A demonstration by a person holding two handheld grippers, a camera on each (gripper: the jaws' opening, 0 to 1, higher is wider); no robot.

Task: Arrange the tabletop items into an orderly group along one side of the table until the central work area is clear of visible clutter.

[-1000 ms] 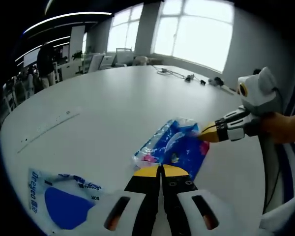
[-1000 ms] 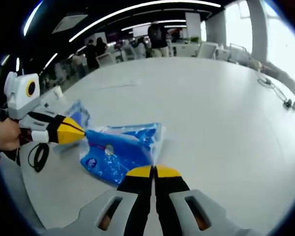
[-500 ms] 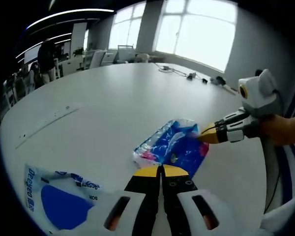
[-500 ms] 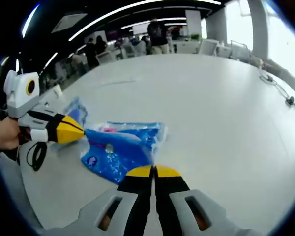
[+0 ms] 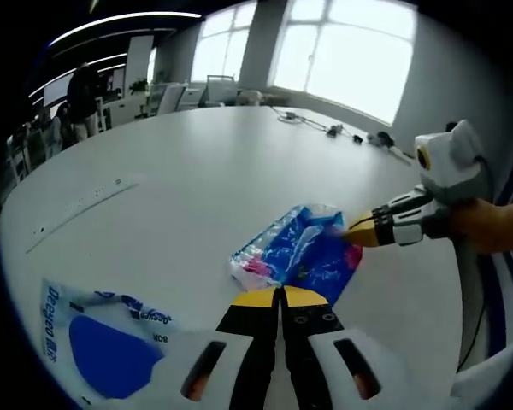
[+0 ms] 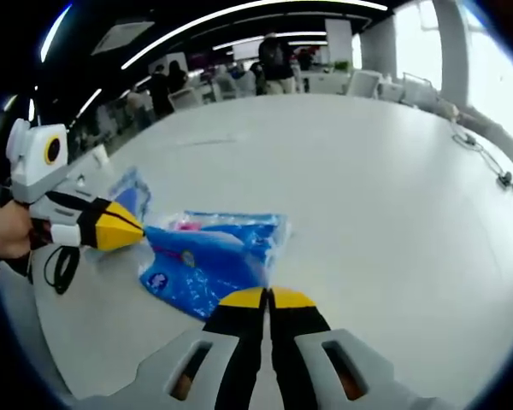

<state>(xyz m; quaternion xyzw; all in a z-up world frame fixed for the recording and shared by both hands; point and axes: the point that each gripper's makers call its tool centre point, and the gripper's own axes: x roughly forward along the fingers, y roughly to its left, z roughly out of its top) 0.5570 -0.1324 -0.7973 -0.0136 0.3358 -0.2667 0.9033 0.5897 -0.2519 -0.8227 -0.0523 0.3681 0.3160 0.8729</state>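
A blue plastic packet (image 5: pixel 301 254) with pink print lies on the white table (image 5: pixel 197 162). My left gripper (image 5: pixel 280 296) is shut, its yellow tips pinching the packet's near edge. From the right, the right gripper (image 5: pixel 356 232) comes in shut against the packet's far corner. In the right gripper view the same packet (image 6: pixel 207 260) lies crumpled, with the right gripper (image 6: pixel 268 297) shut on its near edge. The left gripper (image 6: pixel 130 229) meets its left end. A white and blue bag (image 5: pixel 103 337) lies flat at the lower left.
A long clear ruler (image 5: pixel 79 209) lies on the table to the left. Cables (image 5: pixel 325 130) sit near the far edge by the windows. A black cable loop (image 6: pixel 62 266) hangs by the table edge. People and chairs (image 6: pixel 274 60) are beyond the table.
The packet has shifted and flattened a little between the two grippers, showing more of its pink end. Both grippers stay shut in nearly the same places.
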